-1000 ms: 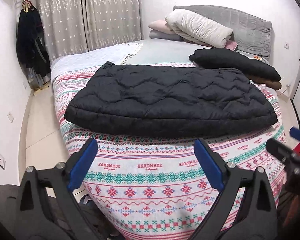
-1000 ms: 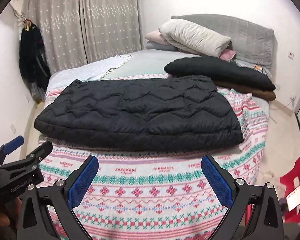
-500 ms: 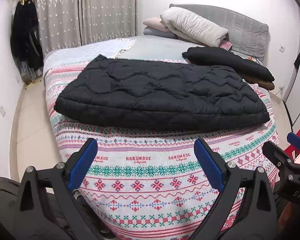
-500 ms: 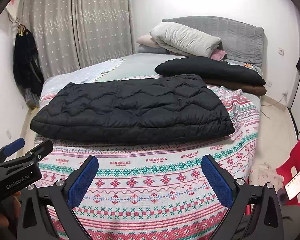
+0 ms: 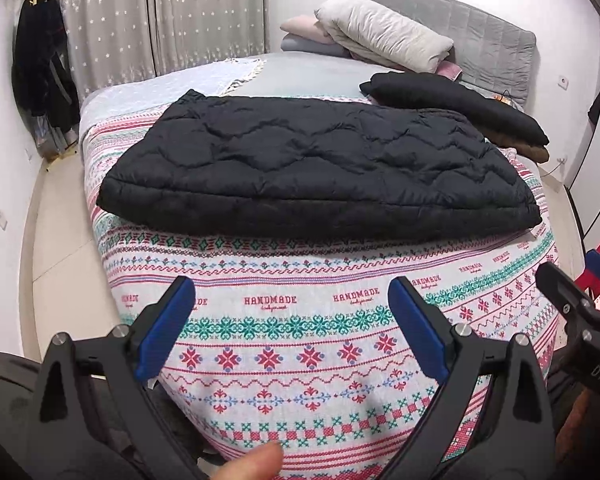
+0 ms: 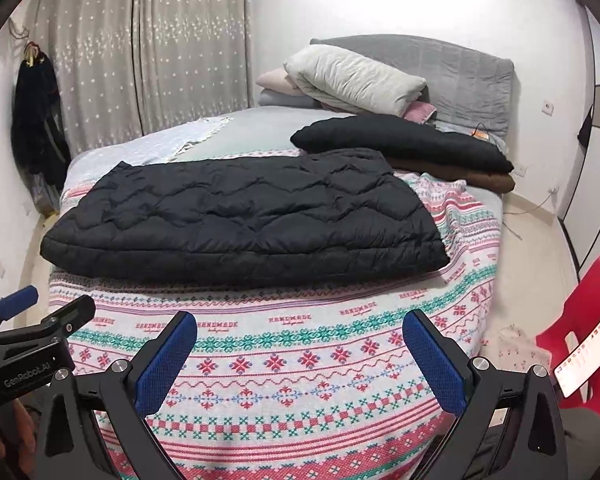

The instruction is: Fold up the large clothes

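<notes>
A black quilted jacket [image 5: 320, 168] [image 6: 244, 216] lies folded flat in a wide rectangle on the patterned blanket [image 5: 292, 320] [image 6: 300, 344] across the bed. My left gripper [image 5: 292, 304] hangs open over the blanket's near edge, well short of the jacket, with nothing between its blue pads. My right gripper [image 6: 300, 336] is likewise open and empty, held back over the foot of the bed. Each gripper shows at the edge of the other's view. A fingertip [image 5: 256, 466] pokes in at the bottom of the left wrist view.
A second folded black garment [image 6: 400, 142] rests on a brown one near the headboard, with pillows [image 6: 352, 78] stacked behind. Dark clothes [image 5: 40, 68] hang by the curtain on the left. A red chair [image 6: 588, 320] holding a phone stands to the right.
Both grippers have drawn back and dropped a little, so the jacket sits farther off and more of the blanket shows. The jacket has not moved. Both stay open.
</notes>
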A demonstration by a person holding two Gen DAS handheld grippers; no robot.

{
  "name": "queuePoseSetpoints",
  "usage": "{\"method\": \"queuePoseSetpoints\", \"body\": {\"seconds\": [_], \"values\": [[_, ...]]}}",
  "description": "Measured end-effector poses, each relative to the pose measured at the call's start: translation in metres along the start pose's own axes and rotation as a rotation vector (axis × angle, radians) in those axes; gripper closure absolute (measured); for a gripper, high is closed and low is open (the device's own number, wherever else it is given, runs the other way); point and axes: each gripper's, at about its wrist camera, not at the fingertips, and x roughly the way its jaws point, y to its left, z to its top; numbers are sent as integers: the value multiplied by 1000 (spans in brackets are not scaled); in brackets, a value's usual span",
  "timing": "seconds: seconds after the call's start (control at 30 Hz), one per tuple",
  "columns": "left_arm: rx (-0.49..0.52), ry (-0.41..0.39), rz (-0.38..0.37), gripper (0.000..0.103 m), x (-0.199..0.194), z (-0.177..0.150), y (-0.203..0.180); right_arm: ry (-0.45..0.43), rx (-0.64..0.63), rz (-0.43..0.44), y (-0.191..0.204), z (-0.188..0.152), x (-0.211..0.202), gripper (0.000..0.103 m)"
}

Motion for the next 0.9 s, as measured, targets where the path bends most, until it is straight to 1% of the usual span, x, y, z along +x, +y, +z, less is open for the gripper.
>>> {"method": "queuePoseSetpoints", "body": {"seconds": [0.17, 0.9], "values": [[2, 7, -3, 6, 2, -1, -1, 10, 24, -6, -6, 0, 3, 0], [-2, 10, -14, 6, 3, -2, 0, 18, 1, -12, -3, -1, 5, 0]]}}
